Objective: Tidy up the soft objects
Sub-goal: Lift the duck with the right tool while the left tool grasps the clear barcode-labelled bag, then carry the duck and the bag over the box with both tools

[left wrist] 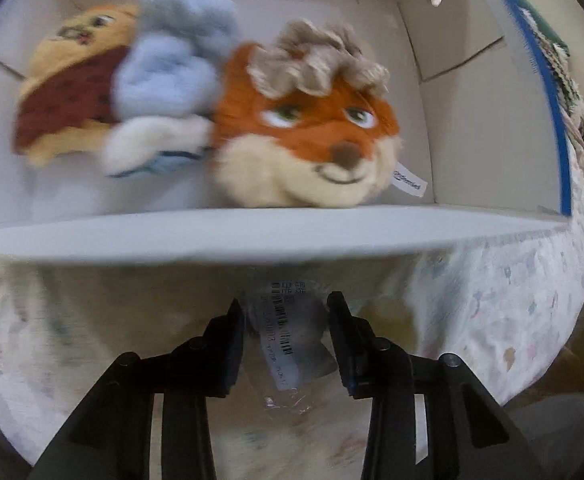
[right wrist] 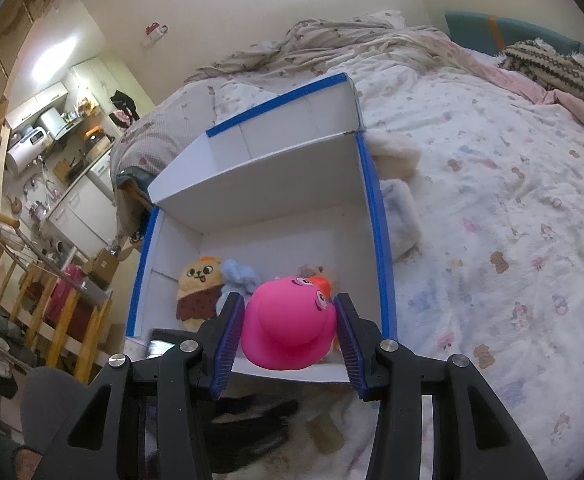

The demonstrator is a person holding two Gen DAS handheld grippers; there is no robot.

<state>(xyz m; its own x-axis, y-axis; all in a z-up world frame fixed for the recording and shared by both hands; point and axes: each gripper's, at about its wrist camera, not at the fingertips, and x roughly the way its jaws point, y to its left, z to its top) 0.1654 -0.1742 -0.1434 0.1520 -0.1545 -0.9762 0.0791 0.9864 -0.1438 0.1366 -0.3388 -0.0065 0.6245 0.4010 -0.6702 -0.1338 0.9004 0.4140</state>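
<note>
In the left wrist view a white box with blue edges (left wrist: 251,236) holds three plush toys: a yellow bear in a brown dress (left wrist: 67,92), a pale blue fluffy toy (left wrist: 171,56) and an orange fox head (left wrist: 304,132). My left gripper (left wrist: 287,318) points down just outside the box's near wall. Its pads are shut against a clear plastic-wrapped item with a barcode label (left wrist: 287,344). In the right wrist view my right gripper (right wrist: 287,300) is shut on a pink toy with eyes (right wrist: 287,324) over the box's (right wrist: 380,220) near end. The pink toy mostly hides the fox (right wrist: 319,281).
The box lies on a bed with a white patterned cover (right wrist: 492,240). Fluffy white items (right wrist: 398,216) lie against the box's right side. A striped knit piece (right wrist: 552,64) is at the far right. Left of the bed is a wooden railing (right wrist: 63,320).
</note>
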